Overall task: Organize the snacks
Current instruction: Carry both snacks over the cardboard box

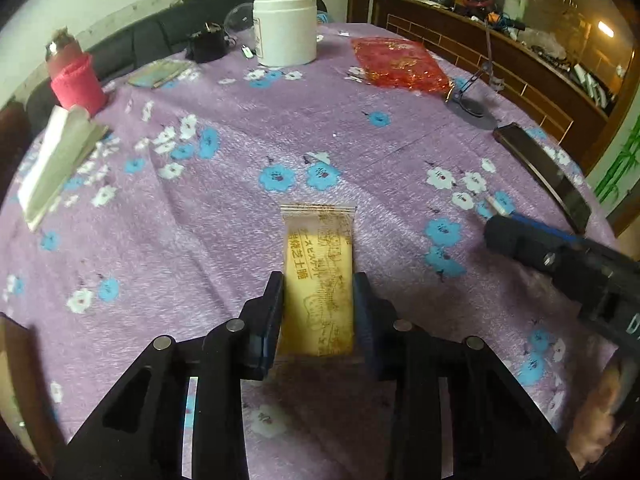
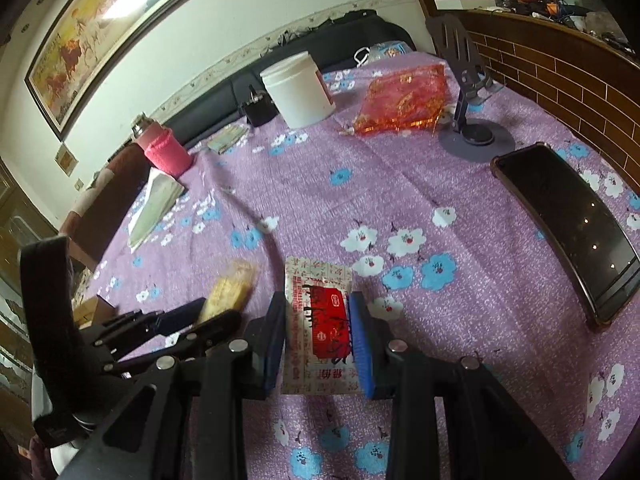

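Clearly both snacks are up off the cloth for carrying: the yellow biscuit packet (image 1: 318, 276) is pinched across its narrow width by the left gripper (image 1: 318, 312), while the red-and-white snack packet (image 2: 320, 320) is clamped the same way in the right gripper (image 2: 318, 328), each pack sticking forward past the pads. Both hang over the near part of the purple flowered tablecloth (image 1: 240, 128), well short of the white tub (image 1: 285, 30) at the far edge. Beside that tub lies a red crinkly bag (image 1: 400, 62), probably where the snacks belong.
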The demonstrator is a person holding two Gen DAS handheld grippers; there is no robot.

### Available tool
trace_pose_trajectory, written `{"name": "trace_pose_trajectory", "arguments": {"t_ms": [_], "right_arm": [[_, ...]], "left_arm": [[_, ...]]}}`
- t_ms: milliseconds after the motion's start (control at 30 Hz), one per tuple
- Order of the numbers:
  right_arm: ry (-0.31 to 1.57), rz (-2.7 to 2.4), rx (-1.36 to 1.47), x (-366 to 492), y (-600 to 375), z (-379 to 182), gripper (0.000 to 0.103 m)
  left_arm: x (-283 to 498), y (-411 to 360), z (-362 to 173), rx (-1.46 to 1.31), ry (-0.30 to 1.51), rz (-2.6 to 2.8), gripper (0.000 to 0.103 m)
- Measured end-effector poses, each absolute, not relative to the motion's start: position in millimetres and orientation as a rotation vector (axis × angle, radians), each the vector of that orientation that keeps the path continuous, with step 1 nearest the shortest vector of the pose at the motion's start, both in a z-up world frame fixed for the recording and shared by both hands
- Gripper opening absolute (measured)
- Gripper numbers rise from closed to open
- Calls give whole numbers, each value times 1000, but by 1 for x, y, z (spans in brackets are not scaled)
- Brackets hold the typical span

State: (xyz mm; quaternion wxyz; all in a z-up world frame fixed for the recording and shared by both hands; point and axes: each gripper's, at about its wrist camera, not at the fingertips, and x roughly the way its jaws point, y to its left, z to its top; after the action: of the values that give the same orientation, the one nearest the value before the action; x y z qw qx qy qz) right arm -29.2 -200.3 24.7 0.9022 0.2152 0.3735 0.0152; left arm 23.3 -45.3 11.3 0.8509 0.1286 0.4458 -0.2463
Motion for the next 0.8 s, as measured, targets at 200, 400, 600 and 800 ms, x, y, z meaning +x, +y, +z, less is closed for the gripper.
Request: {"name": "trace_pose_trajectory", "arguments": {"t_ms": [200, 400, 600, 800], "right_arm": [[723, 74, 443, -34, -196, 34, 34], [706, 94, 424, -37, -189, 37, 33], [706, 89, 383, -37, -179, 34, 33], [737, 147, 317, -37, -149, 42, 34]], "left_arm": [[10, -16, 26, 156, 946, -529, 33], [-23, 41, 60, 10, 896, -497, 33], [-71, 135, 91, -141, 812, -377, 33], [-110, 230, 103, -235, 754, -207, 33]]}}
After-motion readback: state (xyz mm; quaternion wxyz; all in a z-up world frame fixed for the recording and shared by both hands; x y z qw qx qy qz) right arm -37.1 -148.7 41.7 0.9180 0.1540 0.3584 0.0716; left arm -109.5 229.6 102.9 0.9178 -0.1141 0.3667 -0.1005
